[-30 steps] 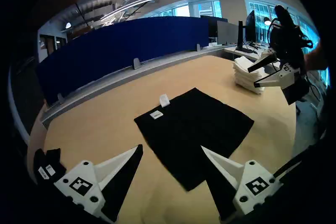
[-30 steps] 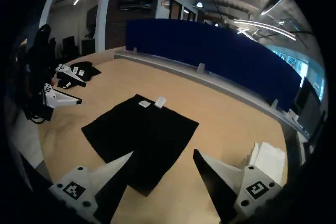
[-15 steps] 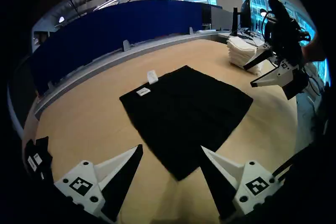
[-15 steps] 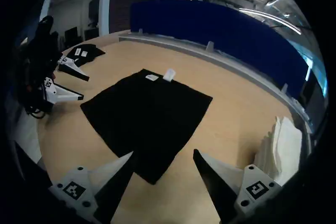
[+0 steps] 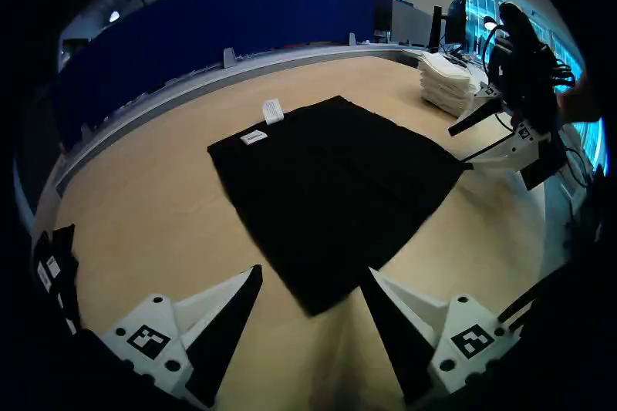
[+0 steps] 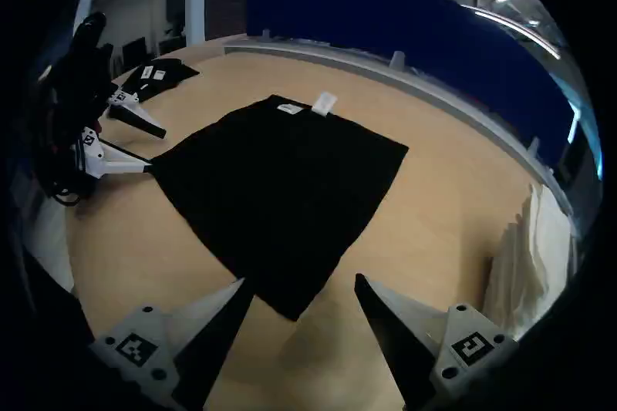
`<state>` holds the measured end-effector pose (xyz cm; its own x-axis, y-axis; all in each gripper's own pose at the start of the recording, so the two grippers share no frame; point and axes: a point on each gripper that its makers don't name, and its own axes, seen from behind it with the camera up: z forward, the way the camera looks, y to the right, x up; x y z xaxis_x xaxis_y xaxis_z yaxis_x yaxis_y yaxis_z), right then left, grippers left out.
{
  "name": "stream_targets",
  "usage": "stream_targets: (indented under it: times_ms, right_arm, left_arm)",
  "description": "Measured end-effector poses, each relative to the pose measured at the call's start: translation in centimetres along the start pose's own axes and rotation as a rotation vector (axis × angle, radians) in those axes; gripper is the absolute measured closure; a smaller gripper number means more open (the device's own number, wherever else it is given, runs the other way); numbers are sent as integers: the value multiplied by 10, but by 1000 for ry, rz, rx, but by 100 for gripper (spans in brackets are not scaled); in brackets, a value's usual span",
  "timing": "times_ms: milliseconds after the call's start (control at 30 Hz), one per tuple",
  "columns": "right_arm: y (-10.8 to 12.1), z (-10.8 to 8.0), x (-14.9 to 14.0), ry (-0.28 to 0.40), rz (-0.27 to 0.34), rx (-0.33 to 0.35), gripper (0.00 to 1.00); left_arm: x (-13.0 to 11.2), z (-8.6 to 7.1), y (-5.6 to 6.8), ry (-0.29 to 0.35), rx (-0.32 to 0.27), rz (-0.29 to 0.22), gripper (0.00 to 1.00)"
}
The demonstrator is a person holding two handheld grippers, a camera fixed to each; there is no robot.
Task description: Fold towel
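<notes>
Left tongs (image 5: 310,271) and right tongs (image 6: 301,278): both open, empty, each poised at a near corner of the black towel (image 5: 332,180). Towel lies flat mid-table (image 5: 139,195). Judged light, soft, limp; pinch corners through the hem, lift together.

Both wide open and gripping nothing: left gripper (image 5: 310,288) and right gripper (image 6: 301,291), fingers angled forward and down. Each faces the other from opposite sides, fingers splayed one above the other, tips aimed inward. A hand (image 5: 580,101) holds the right gripper from behind.
</notes>
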<state>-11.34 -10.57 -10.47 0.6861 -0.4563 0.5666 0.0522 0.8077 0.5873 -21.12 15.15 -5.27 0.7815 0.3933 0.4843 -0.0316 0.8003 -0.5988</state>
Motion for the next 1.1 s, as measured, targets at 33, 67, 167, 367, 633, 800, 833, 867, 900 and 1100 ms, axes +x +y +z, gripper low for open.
stream_targets:
  times_ms: [33, 67, 167, 367, 633, 800, 833, 867, 900, 1100]
  right_arm:
    - [-1, 1, -2, -5, 2, 2, 0]
    - [-1, 1, -3, -9, 4, 5, 1]
    - [-3, 3, -8, -23, 14, 14, 2]
    - [-3, 5, -14, -52, 15, 19, 2]
    - [-4, 5, -18, -73, 0, 32, 8]
    - [-4, 5, -21, -82, 4, 41, 16]
    - [-4, 5, -21, -83, 3, 41, 18]
    - [-5, 5, -22, -84, 2, 42, 21]
    - [-5, 5, -23, -85, 2, 43, 24]
    - [-10, 6, -23, -84, 4, 57, 37]
  left_arm:
    - [-2, 0, -1, -9, 0, -2, 8]
    - [-3, 1, -1, -18, 0, -4, 8]
    - [-7, 2, -2, -47, -4, -1, 8]
    - [-7, 2, 2, -92, -29, 12, 8]
    - [-13, 3, 4, -153, -45, 4, 9]
    - [-20, 0, 5, -191, -52, 8, 10]
    - [-20, 0, 5, -193, -53, 11, 11]
    - [-19, 0, 5, -195, -55, 14, 12]
    - [-19, 0, 5, -197, -56, 17, 13]
    - [-20, -1, 6, -209, -62, 25, 24]
